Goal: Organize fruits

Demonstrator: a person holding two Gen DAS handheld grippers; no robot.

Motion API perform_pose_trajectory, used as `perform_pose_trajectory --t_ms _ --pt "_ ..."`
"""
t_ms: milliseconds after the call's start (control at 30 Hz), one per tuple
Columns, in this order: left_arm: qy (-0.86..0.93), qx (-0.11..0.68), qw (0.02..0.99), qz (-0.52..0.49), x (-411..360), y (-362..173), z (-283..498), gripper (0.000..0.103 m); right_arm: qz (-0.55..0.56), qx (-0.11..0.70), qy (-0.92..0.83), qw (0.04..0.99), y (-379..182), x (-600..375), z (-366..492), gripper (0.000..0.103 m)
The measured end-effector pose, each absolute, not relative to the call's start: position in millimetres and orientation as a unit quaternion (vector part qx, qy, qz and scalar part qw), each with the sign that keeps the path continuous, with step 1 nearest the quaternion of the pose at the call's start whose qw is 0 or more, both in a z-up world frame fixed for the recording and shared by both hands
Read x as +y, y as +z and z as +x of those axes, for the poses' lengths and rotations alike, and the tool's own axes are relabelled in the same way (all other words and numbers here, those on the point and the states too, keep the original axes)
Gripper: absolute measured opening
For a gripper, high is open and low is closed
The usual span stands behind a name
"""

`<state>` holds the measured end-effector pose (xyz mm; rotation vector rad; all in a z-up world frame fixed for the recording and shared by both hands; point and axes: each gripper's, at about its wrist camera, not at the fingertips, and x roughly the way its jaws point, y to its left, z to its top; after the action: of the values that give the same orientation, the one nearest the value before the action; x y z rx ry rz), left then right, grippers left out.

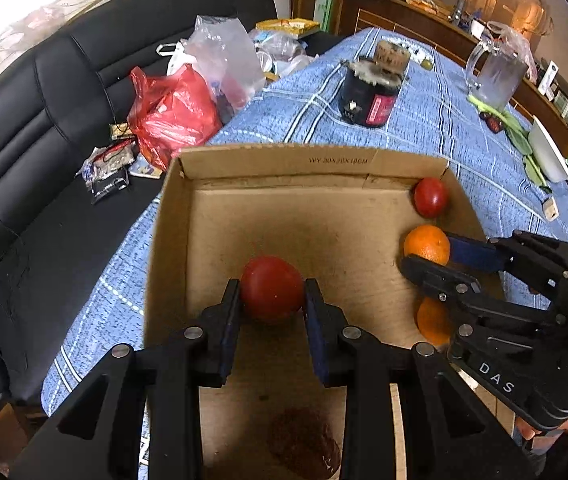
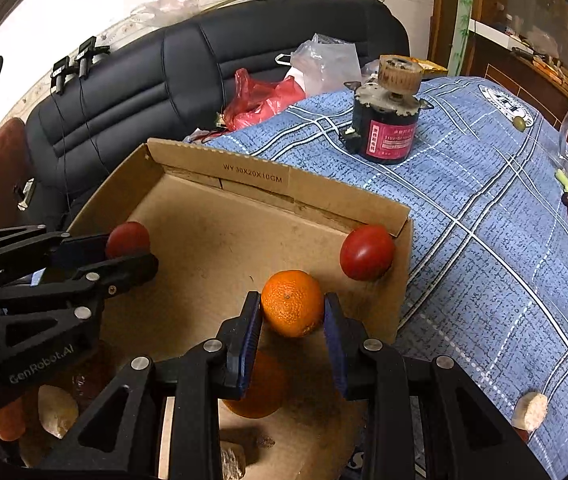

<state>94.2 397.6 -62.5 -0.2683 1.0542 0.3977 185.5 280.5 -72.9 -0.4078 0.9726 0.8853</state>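
The cardboard box (image 1: 308, 160) is open on top, so a claw can come in from above. Its middle floor and far left corner are bare. Along the right wall, a red tomato (image 1: 430, 196) fills the far corner, and a second orange (image 1: 434, 320) lies nearer. The left claw (image 1: 271, 292) with its tomato (image 1: 271, 286) and the right claw (image 2: 292, 312) with its orange (image 2: 292, 302) take room inside. Behind the box, a black motor (image 2: 388, 128) stands on the tabletop (image 2: 484, 208); blue cloth between them is free.
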Motion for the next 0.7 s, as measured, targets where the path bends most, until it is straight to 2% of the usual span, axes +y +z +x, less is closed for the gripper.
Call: perform_pose_trajectory --t_ms 400,500,633,700 --pt "0.203 0.506 0.832 -0.105 393.1 -62.8 96.4 0.028 -0.194 0.45 0.405 0.772 -72.5 280.0 184.3 0.035" --pt "0.208 0.502 0.832 -0.11 393.9 -61.1 93.4 0.036 -0.193 0.442 0.403 0.778 -67.5 277.3 181.8 0.047" --pt "0.212 0.492 0.837 -0.112 391.6 -53.2 85.7 0.038 -0.188 0.435 0.405 0.782 -58.0 271.7 177.7 0.048" --pt "0.213 0.487 0.84 -0.108 388.6 -48.3 81.2 0.042 -0.187 0.433 0.409 0.781 -53.6 268.3 174.2 0.048"
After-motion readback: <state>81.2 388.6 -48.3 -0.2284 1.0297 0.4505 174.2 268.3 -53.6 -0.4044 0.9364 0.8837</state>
